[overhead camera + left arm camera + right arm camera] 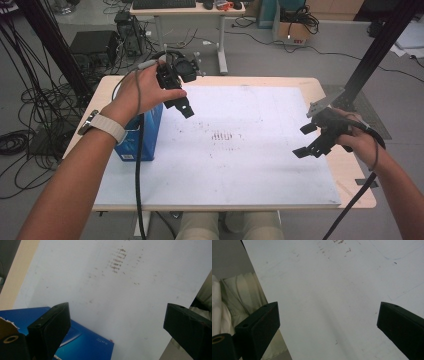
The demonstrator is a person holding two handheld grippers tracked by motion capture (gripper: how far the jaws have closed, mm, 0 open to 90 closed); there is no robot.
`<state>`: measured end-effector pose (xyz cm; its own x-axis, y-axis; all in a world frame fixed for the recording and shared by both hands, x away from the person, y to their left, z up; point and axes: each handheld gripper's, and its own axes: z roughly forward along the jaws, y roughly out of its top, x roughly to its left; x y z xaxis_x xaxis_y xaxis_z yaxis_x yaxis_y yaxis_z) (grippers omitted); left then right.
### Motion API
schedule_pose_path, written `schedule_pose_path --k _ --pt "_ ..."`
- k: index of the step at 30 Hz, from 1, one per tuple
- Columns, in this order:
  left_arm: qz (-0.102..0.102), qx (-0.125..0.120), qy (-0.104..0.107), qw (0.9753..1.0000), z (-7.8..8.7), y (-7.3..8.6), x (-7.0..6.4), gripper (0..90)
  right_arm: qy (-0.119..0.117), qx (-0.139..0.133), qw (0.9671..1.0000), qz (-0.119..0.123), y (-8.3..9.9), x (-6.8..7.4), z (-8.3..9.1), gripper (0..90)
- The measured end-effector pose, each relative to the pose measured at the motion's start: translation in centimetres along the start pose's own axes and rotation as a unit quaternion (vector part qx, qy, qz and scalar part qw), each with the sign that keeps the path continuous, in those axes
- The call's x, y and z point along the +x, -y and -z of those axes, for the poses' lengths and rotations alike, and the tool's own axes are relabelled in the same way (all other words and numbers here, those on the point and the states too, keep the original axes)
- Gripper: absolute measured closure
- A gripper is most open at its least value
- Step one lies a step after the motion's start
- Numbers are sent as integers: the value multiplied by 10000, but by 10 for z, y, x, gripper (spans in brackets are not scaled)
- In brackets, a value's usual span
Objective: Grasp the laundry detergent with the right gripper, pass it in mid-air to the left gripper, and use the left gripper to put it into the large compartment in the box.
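High view: a light wooden table [345, 172] is seen from above, covered by a flat white board [240, 165] marked with small brown smudges [222, 135] near its middle. A blue box [145, 135] stands at the board's left edge, upright, its top apparently torn open. The left gripper [182, 102] is held above the table just beside the box, up and to its right, not touching it. The right gripper [309, 141] is held near the right edge of the board, well apart from the box. Both grippers are released, with their jaws spread wide and nothing held between them.

In the left gripper view, the blue box [82, 345] lies below the left jaw, its glossy printed face catching light, a ragged brown cardboard edge showing at the far left. In the right gripper view, the bare white board [337, 295] is seen between the jaws, matt, with faint scuffs and thin pen lines.

The box looks like thin cardboard, light and smooth-sided. It is judged that it could be tipped or pushed off the table edge if it is struck by a jaw on approach. Its slick sides could slip from the hard black jaws if it is pinched too lightly, and the torn top could be crushed if it is pinched too hard.
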<state>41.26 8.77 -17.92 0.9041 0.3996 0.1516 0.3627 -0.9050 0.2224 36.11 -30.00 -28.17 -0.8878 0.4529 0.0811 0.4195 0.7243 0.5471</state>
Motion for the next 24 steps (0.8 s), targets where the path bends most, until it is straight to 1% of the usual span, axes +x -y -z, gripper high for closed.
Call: schedule_pose_path --k 1,3,7,11,14,17,18,19,22,23,24 --pt "-14 -41 10 10000 -1 -1 0 77 1 0 10000 -2 0 0 0 44" --pt "2 -3 22 10000 -1 -1 -1 77 -2 -20 10000 -4 0 -1 0 44" --pt "22 -52 34 10000 -2 -1 0 78 -13 -6 10000 12 -1 -1 0 44" --pt "53 -21 33 10000 -2 0 1 77 -16 -23 10000 10 -1 -1 -1 43" --pt "54 -50 42 10000 -3 0 1 77 -25 -28 10000 5 0 -1 -2 44" --pt "60 -26 42 10000 -2 1 1 80 -33 31 10000 -9 0 -2 -3 43" --pt "65 -30 46 10000 -2 1 1 81 -31 155 9999 39 0 -2 -1 44" --pt "73 -36 42 10000 -2 1 1 81 -35 157 9999 38 0 -3 -2 44" --pt "65 -35 45 10000 -3 1 1 82 -34 143 9999 38 -1 -2 -1 44" --pt "54 -61 42 10000 -3 1 1 82 -34 108 9999 35 -1 -2 -2 44" --pt "44 -64 58 10000 -3 2 2 82 -42 3 10000 -11 0 -1 -3 44"
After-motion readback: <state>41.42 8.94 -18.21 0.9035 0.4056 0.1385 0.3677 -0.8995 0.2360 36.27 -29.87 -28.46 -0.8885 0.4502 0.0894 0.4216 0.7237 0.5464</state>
